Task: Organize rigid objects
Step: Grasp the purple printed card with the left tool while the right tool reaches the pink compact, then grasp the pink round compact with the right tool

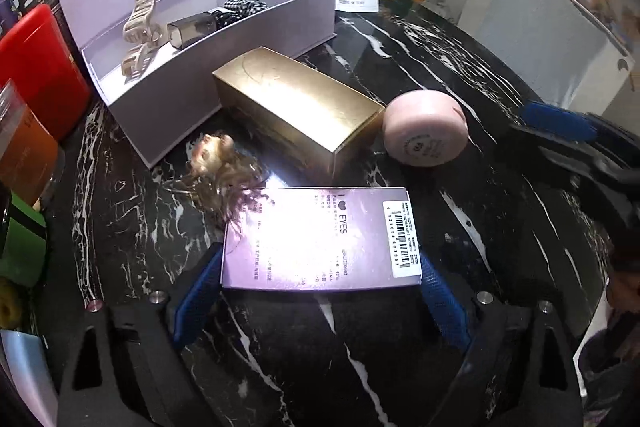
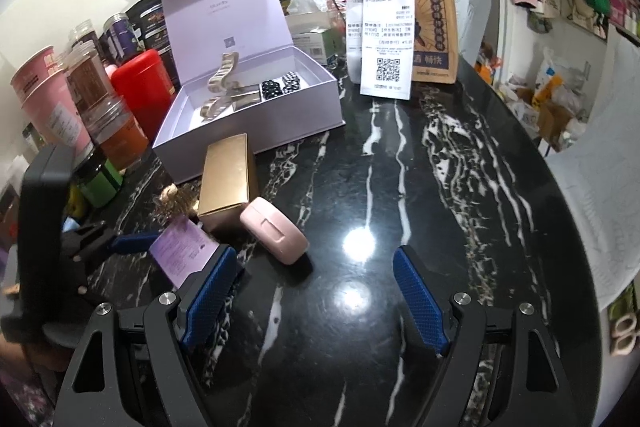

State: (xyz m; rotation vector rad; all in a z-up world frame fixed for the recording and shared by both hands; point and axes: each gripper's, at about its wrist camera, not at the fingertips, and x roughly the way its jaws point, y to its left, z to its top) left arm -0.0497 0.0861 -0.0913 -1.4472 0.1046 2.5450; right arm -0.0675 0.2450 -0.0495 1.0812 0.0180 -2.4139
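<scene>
A flat purple box [image 1: 320, 239] printed "EYES" lies on the black marble table [image 1: 460, 227]. My left gripper [image 1: 320, 255] is shut on its near end, a blue pad against each side. Behind it lie a gold box [image 1: 300, 107], a pink round case [image 1: 426, 131] and a fluffy blond hair tie [image 1: 216, 163]. An open lavender gift box [image 1: 224, 95] holds a beige claw clip [image 1: 140, 19], a small silver box [image 1: 192, 29] and a checkered scrunchie [image 1: 244, 7]. My right gripper [image 2: 316, 255] hovers open over bare table, with the pink case [image 2: 274, 235] just left of it.
A red canister [image 2: 140, 87], several jars and stacked pink cups [image 2: 44, 95] crowd the table's left side. A paper bag [image 2: 434, 27] with long receipts [image 2: 384, 27] stands at the back. The round table edge [image 2: 532, 147] curves along the right.
</scene>
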